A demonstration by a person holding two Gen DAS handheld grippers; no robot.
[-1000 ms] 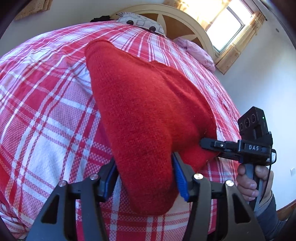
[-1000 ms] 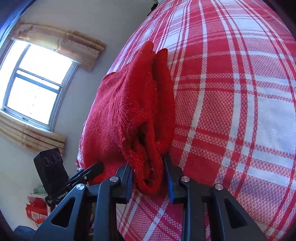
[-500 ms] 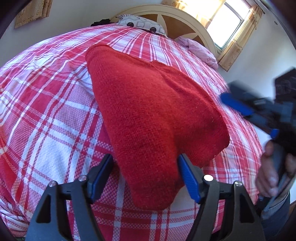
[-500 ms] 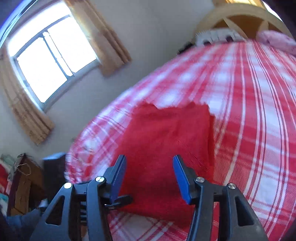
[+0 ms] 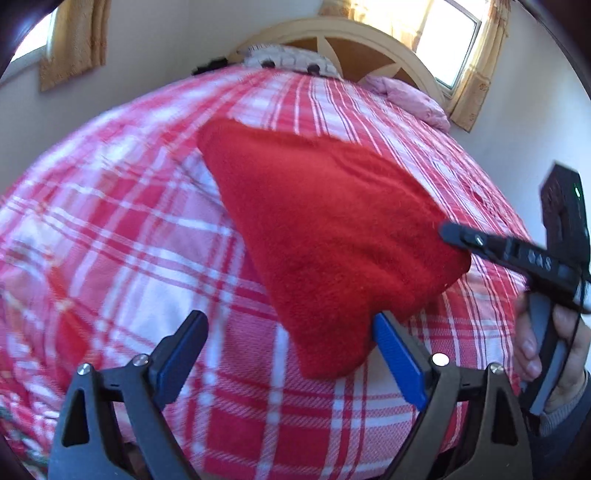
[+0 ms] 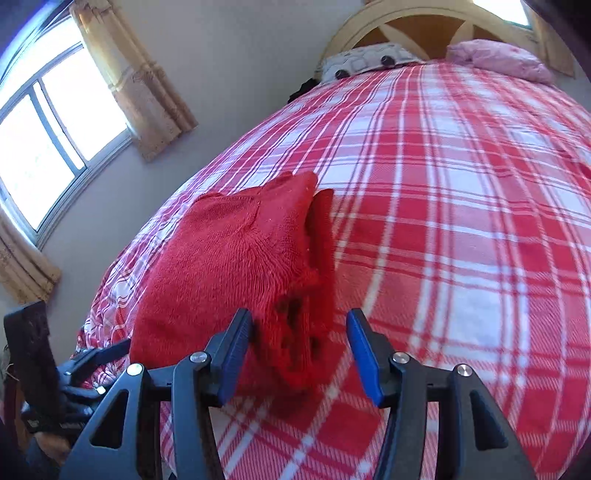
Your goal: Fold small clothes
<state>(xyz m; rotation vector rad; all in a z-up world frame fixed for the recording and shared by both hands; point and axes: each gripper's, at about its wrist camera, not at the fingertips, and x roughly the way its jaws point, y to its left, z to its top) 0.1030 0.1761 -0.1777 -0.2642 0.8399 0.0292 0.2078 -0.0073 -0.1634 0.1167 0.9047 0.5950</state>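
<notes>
Bed filled both views, covered in a red-and-white plaid blanket. Arched cream headboard at the far end; patterned pillow and pink pillow lay against it. Windows with tan curtains on the walls to either side.

Red knitted garment lay on the blanket, toward the near part of the bed, folded into a thick, roughly triangular bundle. Right wrist view showed layered edges and a bunched, open end of the knit facing the camera.

Left hand-held gripper was spread wide, blue pads well apart, nothing between them but plaid and the near tip of the garment. Its right pad sat just beside the garment's near corner; contact could not be judged. Left pad stood clear over bare blanket.

Right hand-held gripper was also open, its fingers straddling the bunched end of the garment without closing on it. Left pad looked close against the knit; right pad stood apart from it.

In the left wrist view the right gripper's tip reached toward the garment's right corner, with the person's hand wrapped round its handle. Left view somewhat blurred.
</notes>
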